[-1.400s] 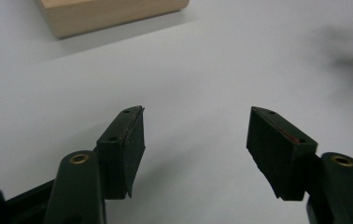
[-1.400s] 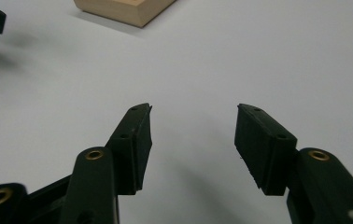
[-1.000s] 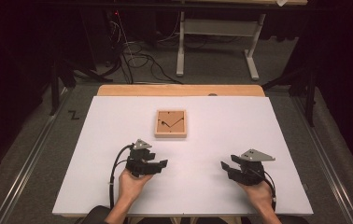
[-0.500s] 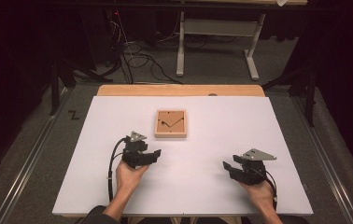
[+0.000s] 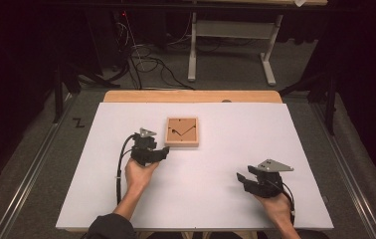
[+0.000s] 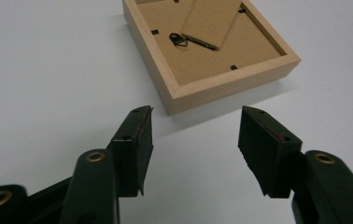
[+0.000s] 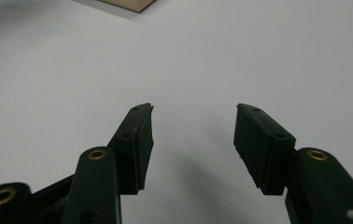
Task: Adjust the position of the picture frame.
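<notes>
A: High view. Wooden frame lies flat, back side up, on the white table, a little beyond centre. Left gripper sits just off the frame's corner at about 7 o'clock from it, close but apart. Right gripper is well away, near 4 o'clock from the frame, over bare table.

B: Left gripper view adds detail the high one lacks. Frame fills the 12 o'clock area, its near corner just ahead of the jaw tips; a small metal hanger and a cardboard stand show on the backing. Left gripper: jaws have just been narrowing, yet a wide gap remains with nothing in it, only table.

A: Right gripper view?

B: Right gripper spread apart, holding nothing, jaws have just eased slightly wider. A tan sliver at 11 o'clock, probably the frame's corner; too little of it to be sure.
</notes>
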The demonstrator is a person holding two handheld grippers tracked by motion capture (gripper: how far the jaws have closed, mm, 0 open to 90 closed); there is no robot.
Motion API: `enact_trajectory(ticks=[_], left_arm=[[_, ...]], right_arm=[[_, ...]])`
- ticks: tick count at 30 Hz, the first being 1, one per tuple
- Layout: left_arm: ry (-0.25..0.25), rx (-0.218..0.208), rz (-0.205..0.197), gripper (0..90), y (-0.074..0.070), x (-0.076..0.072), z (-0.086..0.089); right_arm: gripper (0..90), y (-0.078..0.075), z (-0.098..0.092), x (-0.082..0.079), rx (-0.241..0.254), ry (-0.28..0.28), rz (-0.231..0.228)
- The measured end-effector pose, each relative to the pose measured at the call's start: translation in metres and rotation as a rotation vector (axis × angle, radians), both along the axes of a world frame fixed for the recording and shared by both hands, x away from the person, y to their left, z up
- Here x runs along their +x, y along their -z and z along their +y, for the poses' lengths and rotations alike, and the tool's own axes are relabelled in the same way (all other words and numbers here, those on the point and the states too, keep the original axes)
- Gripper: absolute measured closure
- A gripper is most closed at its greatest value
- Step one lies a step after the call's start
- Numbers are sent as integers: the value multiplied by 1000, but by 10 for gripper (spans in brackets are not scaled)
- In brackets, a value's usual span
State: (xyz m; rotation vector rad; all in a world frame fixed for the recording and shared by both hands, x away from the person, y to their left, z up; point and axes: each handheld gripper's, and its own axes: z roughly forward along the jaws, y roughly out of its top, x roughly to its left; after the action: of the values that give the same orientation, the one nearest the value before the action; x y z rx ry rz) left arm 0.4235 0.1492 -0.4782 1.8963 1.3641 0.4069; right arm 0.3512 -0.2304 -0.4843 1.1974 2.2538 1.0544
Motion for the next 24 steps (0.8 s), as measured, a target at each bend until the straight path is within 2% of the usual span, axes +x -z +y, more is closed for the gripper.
enact_trajectory(ticks=[4,6,9,11,12,17,20,22,24], left_arm=[[-9,29,3,482,1,10,-2],[-14,16,1,489,2,14,-3],[-33,23,41,484,4,25,-6],[-34,18,46,481,4,27,-7],[-41,-2,48,474,5,31,-7],[-53,8,60,474,5,42,-10],[-68,-20,63,492,5,47,-11],[-75,-7,72,515,6,50,-12],[-93,7,56,535,7,51,-14]], right_arm=[[473,0,0,0,2,-10,-7],[470,0,1,0,-1,-15,-3],[467,0,2,0,-4,-20,-2],[466,1,3,0,-3,-24,5],[466,1,5,0,-4,-44,7],[466,1,8,-1,-8,-65,4],[465,1,7,-1,-5,-71,2],[465,1,7,-1,-1,-71,7],[466,1,7,-1,0,-74,4]])
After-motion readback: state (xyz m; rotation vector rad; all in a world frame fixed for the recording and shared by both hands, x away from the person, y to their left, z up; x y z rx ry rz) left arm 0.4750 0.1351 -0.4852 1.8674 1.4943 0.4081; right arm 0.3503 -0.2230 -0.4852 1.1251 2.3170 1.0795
